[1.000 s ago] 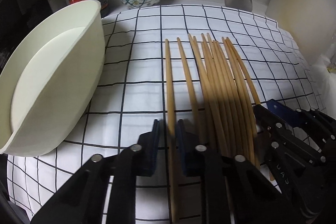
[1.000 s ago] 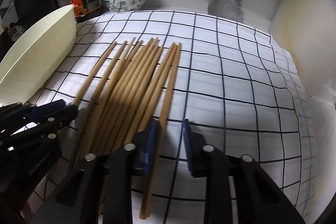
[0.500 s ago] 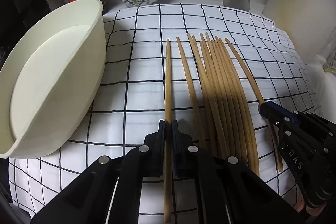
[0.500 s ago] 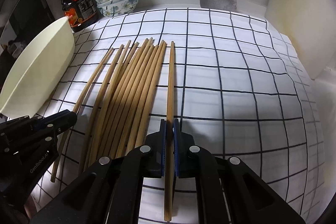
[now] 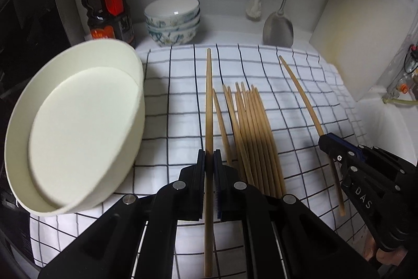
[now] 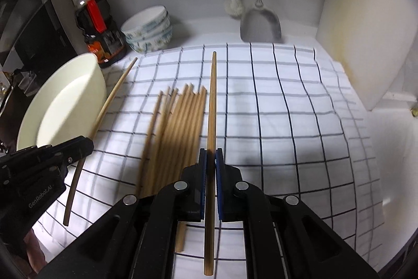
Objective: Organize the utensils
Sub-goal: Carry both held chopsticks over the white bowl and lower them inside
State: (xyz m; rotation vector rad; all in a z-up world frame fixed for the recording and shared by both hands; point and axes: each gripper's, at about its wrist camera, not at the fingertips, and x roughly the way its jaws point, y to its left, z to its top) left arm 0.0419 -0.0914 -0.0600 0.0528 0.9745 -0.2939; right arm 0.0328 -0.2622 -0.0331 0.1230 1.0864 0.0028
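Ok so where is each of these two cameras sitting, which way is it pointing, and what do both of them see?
Left wrist: rides the left gripper, looking forward and down over the checked cloth; its fingers clamp one chopstick; the right gripper shows at right.
Right wrist: rides the right gripper, same direction; it clamps another chopstick; the left gripper shows at left.
Shared: the chopstick pile, cream basin, sauce bottle, stacked bowls, metal spatula.
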